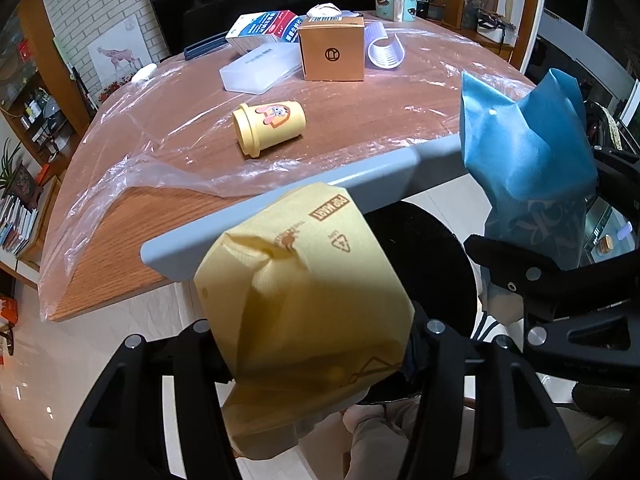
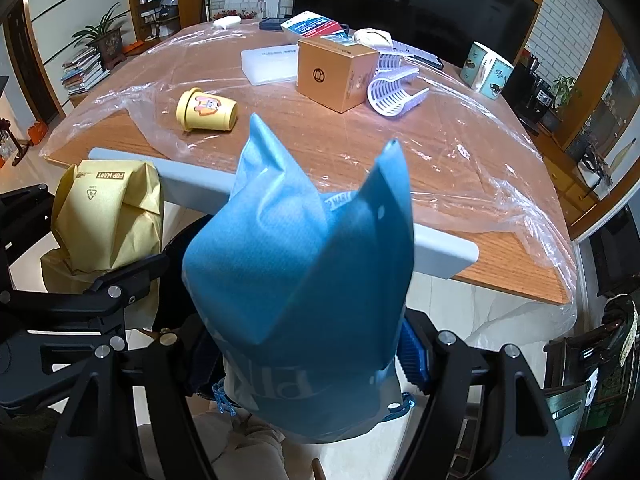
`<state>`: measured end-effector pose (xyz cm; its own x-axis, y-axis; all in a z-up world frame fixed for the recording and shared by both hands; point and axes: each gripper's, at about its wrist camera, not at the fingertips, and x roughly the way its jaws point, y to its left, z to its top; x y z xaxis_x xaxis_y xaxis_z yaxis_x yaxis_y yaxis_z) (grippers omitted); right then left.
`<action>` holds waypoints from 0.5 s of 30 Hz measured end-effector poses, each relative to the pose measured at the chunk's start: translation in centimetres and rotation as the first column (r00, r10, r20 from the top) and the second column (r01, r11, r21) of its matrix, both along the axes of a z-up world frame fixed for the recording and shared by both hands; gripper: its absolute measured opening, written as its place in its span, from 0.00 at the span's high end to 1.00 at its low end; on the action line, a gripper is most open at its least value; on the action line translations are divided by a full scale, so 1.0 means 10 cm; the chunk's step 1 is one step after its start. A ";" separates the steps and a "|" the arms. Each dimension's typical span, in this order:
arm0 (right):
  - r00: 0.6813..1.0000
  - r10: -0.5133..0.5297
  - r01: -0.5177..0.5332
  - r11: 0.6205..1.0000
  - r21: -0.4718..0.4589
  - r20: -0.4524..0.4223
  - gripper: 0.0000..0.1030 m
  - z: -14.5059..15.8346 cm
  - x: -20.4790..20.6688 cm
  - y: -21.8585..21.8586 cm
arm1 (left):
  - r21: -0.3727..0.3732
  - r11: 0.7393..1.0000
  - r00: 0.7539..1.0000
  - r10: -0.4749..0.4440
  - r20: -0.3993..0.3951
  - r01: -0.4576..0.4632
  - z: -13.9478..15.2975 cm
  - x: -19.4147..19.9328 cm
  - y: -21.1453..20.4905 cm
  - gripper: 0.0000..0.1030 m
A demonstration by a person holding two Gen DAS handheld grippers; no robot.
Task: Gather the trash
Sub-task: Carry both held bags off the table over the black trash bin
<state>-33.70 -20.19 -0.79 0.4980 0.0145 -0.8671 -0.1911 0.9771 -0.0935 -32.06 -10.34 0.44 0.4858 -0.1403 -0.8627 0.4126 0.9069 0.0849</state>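
My left gripper (image 1: 316,360) is shut on a crumpled yellow Pop Mart wrapper (image 1: 304,280), held off the table's near edge above a black round bin (image 1: 432,264). The wrapper also shows in the right wrist view (image 2: 108,216). My right gripper (image 2: 308,360) is shut on a crumpled blue wrapper (image 2: 304,248), which also shows in the left wrist view (image 1: 524,148). A yellow cup (image 1: 270,126) lies on its side on the plastic-covered table; it also shows in the right wrist view (image 2: 206,112).
On the wooden table (image 2: 460,184) sit a brown cardboard box (image 1: 332,48), a white flat box (image 1: 260,68), a medicine carton (image 1: 262,28), a white slotted plastic piece (image 1: 386,54) and a crumpled tissue (image 1: 324,10). A grey bar (image 1: 280,208) edges the table.
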 end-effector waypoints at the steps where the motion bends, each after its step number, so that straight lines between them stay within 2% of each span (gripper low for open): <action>1: 1.000 0.001 -0.001 1.000 -0.002 -0.001 0.30 -0.01 0.00 0.00 | 0.001 1.000 1.000 0.000 -0.001 0.000 -0.01 0.00 0.00 0.44; 15: 1.000 0.001 -0.002 1.000 -0.017 -0.026 0.30 -0.15 0.06 0.00 | 0.025 1.000 1.000 -0.006 -0.019 0.006 -0.12 0.03 -0.03 0.44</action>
<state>-33.06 -20.16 -2.31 0.4750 0.0001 -0.8800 -0.1951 0.9751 -0.1052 -31.78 -10.63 -0.71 0.4683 -0.1213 -0.8752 0.4197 0.9022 0.0995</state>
